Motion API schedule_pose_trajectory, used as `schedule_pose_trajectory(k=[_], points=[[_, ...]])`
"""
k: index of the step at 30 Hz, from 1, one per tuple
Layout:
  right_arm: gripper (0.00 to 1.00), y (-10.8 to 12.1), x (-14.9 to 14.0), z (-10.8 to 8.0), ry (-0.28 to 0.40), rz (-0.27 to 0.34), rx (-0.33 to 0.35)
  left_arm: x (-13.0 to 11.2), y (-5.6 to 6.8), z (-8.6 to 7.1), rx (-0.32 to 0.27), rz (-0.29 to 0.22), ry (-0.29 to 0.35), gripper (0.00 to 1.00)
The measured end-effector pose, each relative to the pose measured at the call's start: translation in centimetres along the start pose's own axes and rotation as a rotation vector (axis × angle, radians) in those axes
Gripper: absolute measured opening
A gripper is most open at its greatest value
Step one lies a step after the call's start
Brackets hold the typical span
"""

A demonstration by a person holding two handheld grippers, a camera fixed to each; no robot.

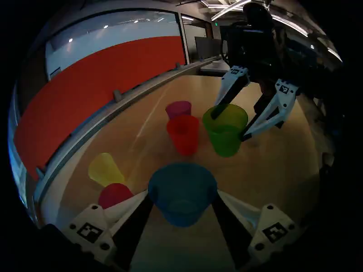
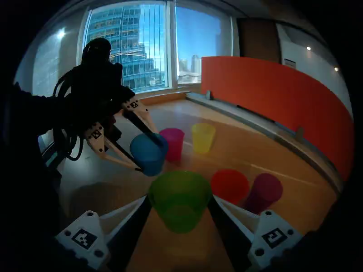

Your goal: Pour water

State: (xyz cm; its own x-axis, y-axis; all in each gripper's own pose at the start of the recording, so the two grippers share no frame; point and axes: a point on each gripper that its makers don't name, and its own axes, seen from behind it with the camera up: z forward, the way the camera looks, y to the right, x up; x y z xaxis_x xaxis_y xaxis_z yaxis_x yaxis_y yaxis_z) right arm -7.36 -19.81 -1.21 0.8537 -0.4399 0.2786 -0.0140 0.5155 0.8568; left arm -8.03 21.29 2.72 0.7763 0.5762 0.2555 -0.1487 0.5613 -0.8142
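Note:
My left gripper (image 1: 181, 200) is shut on a translucent blue cup (image 1: 182, 192), held upright just above the wooden table (image 1: 272, 167). Across from it, my right gripper (image 1: 229, 126) is shut on a green cup (image 1: 225, 131). In the right gripper view the green cup (image 2: 180, 199) sits between the right gripper's (image 2: 180, 202) fingers, and the left gripper (image 2: 149, 154) grips the blue cup (image 2: 148, 154) farther off. The two held cups are apart, mouths up. I cannot tell whether either holds water.
Other cups stand on the table: red (image 1: 183, 133), purple (image 1: 178, 109), yellow (image 1: 105, 168) and a dark pink one (image 1: 114, 195). An orange partition (image 1: 90, 86) on a grey rail runs along one table edge. A person's dark figure (image 2: 90, 90) stands before the windows.

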Motion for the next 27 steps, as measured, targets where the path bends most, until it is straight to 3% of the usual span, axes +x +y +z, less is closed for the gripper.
schedule_pose_trajectory(k=[14,27], points=[[0.9,-0.1,-1.6,1.0,-0.059,-0.022,0.011,-1.7,0.7,1.5,-0.033,0.023,-0.063,0.86],[0.9,0.0,-2.4,1.3,-0.081,-0.029,0.006,-2.4,0.9,2.2,-0.045,0.006,-0.067,0.86]])
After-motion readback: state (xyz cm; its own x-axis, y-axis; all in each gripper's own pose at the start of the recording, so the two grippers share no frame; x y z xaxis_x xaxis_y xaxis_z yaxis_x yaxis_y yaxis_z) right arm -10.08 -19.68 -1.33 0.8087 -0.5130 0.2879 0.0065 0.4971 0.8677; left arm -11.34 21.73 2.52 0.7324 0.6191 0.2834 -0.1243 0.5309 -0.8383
